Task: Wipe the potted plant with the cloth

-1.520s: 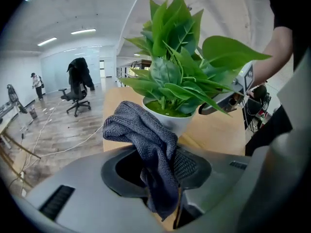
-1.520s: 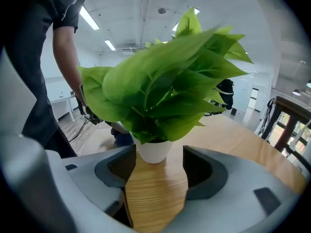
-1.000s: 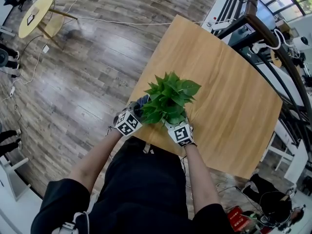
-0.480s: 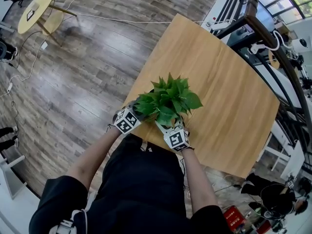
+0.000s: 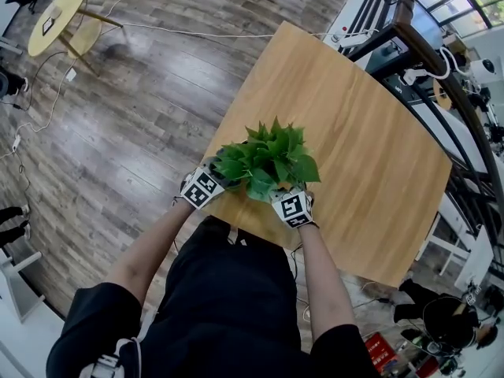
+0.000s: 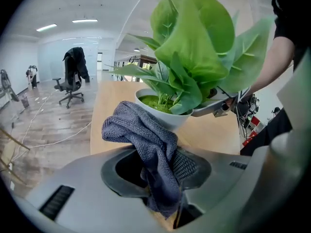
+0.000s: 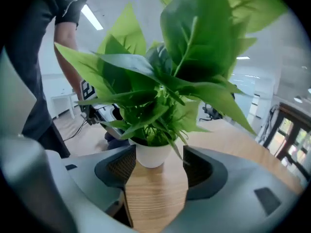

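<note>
Two grippers sit closest to you, at the near edge of the table (image 5: pixel 370 148). Your left gripper (image 6: pixel 160 176) is clamped on the grey cloth (image 6: pixel 146 137), which bunches up out of the jaws toward the plant, very near the pot's rim, though I can't tell whether it touches. Your right gripper (image 7: pixel 155 171) has its jaws spread wide and pinches nothing; the white pot (image 7: pixel 152 155) stands at their mouth with bare wood showing on either side. Just beyond, the potted plant (image 5: pixel 269 160) stands upright between the two tools, its broad green leaves (image 6: pixel 194 47) arching over both of them. From how things lie, you're set up rather than finished: the cloth is in hand and brought to the plant, but it sits low by the pot and no leaf is pressed against it. I'd judge the wiping itself is mostly left to do — the leaves, and probably the pot as well. Farther out the rest of the tabletop runs away from you, then the wood-look floor (image 5: pixel 142 109), a small round table (image 5: pixel 59 18) and an office chair (image 6: pixel 68 89).
</note>
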### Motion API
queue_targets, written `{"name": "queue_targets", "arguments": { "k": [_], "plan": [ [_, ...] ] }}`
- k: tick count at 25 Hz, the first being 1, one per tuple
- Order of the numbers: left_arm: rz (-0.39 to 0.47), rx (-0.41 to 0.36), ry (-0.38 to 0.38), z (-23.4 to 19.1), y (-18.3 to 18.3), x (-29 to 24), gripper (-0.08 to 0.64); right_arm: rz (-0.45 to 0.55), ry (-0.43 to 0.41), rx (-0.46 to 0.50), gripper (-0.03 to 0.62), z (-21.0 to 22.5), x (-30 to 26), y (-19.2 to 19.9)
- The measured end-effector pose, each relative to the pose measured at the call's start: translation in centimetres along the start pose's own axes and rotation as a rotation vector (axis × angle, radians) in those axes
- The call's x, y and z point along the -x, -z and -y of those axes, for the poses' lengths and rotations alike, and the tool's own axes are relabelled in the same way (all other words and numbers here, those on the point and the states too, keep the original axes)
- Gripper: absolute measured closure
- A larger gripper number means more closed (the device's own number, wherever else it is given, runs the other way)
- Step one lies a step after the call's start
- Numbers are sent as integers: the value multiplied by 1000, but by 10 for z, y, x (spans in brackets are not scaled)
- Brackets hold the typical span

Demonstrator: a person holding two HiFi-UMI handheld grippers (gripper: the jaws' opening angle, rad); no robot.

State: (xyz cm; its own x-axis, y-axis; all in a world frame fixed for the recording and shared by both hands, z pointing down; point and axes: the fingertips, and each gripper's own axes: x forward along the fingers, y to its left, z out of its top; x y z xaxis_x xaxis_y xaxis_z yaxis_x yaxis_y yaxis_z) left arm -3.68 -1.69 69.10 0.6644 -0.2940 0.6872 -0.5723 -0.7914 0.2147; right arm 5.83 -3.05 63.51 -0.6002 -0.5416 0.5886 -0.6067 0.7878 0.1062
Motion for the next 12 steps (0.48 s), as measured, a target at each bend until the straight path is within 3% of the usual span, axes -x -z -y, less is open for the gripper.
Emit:
{"name": "queue_targets", "arguments": {
  "k": [3, 5, 12],
  "plan": [
    [-7, -19, -8, -3, -6, -2, 397, -9, -48, 123, 313, -2, -9, -10],
    [-18, -47, -12, -4, -8, -4, 397, -10, -70, 145, 313, -5, -13, -12],
    [-30, -106, -4, 3, -9, -3, 397, 38, -7, 1, 313, -16, -3, -13]
  ]
}}
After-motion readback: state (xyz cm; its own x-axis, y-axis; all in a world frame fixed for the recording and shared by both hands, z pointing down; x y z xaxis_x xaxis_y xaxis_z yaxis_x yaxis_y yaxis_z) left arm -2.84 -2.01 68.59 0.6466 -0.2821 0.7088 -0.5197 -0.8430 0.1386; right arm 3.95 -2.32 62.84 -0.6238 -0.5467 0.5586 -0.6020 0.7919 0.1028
